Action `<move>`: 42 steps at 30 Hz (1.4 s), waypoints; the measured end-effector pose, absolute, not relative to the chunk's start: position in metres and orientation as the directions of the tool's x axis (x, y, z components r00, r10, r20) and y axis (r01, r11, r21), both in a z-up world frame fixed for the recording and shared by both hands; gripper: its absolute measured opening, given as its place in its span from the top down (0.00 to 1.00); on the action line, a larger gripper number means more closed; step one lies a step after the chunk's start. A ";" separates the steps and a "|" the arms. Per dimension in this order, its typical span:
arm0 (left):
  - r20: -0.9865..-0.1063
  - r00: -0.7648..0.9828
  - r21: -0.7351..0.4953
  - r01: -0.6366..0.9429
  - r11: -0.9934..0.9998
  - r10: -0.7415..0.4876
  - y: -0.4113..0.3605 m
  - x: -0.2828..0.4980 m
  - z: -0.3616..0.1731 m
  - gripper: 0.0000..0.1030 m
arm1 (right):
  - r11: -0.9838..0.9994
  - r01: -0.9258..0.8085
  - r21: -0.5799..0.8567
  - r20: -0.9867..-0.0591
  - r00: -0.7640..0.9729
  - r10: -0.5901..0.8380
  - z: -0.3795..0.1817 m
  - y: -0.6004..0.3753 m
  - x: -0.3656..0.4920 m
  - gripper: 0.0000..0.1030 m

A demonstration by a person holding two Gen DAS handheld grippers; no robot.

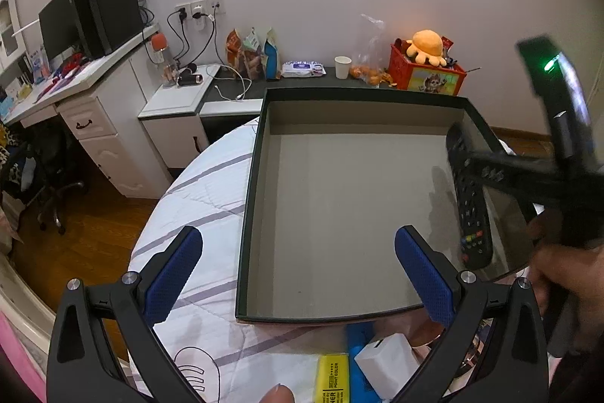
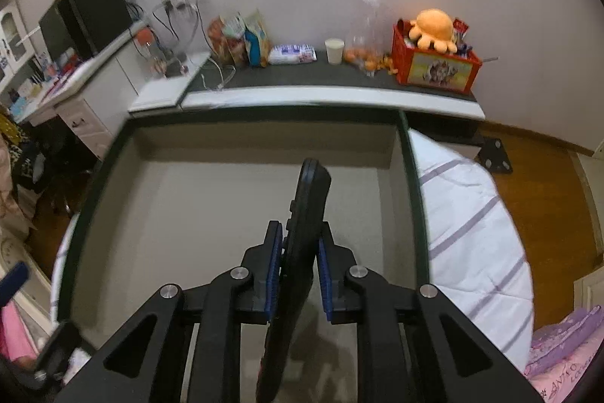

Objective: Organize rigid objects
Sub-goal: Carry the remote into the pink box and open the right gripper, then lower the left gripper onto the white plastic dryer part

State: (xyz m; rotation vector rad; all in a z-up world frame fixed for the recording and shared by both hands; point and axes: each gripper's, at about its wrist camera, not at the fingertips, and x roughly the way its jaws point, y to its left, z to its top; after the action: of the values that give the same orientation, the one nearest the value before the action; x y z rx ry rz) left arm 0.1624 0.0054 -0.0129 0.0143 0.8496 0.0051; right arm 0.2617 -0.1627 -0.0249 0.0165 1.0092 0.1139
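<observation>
Black remote [image 2: 302,237] sits clamped on edge between my right gripper [image 2: 300,252] fingers, above the box [image 1: 260,153] floor. Left gripper [image 1: 298,252] gapes wide, holding nothing. Risk: released on edge, the remote topples against the wall ahead

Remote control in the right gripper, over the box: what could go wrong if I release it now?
1. The black remote control is pinched on edge in the right gripper, apparently above the grey cardboard box; it may drop and tumble.
2. It hangs near the box's right wall, so it could clip the rim.
</observation>
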 end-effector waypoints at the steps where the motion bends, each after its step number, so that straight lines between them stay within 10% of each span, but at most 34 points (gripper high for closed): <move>1: -0.752 0.659 0.017 0.000 1.000 0.012 0.006 0.163 -0.013 0.00 | 0.994 -0.084 0.070 -0.852 0.513 0.104 -0.032 -0.162 0.264 0.83; 4: -0.756 0.655 0.019 -0.005 1.000 0.017 0.008 0.164 -0.015 0.00 | 0.996 -0.066 0.066 -0.870 0.486 0.090 -0.046 -0.161 0.264 0.70; 8: -0.762 0.648 0.014 -0.006 1.000 0.015 0.009 0.162 -0.015 0.00 | 0.997 -0.058 0.045 -0.862 0.502 0.068 -0.038 -0.159 0.258 0.18; 42: -0.828 0.555 -0.019 0.114 0.993 -0.080 -0.011 0.012 -0.051 0.00 | 0.982 -0.020 0.187 -0.780 0.605 0.161 -0.001 -0.190 0.035 0.17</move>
State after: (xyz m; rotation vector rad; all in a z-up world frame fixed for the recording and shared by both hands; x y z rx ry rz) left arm 0.0119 -0.0108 -0.0508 0.0379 0.9759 -0.1143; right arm 0.0347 -0.1899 -0.0006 0.1653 0.9160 0.1051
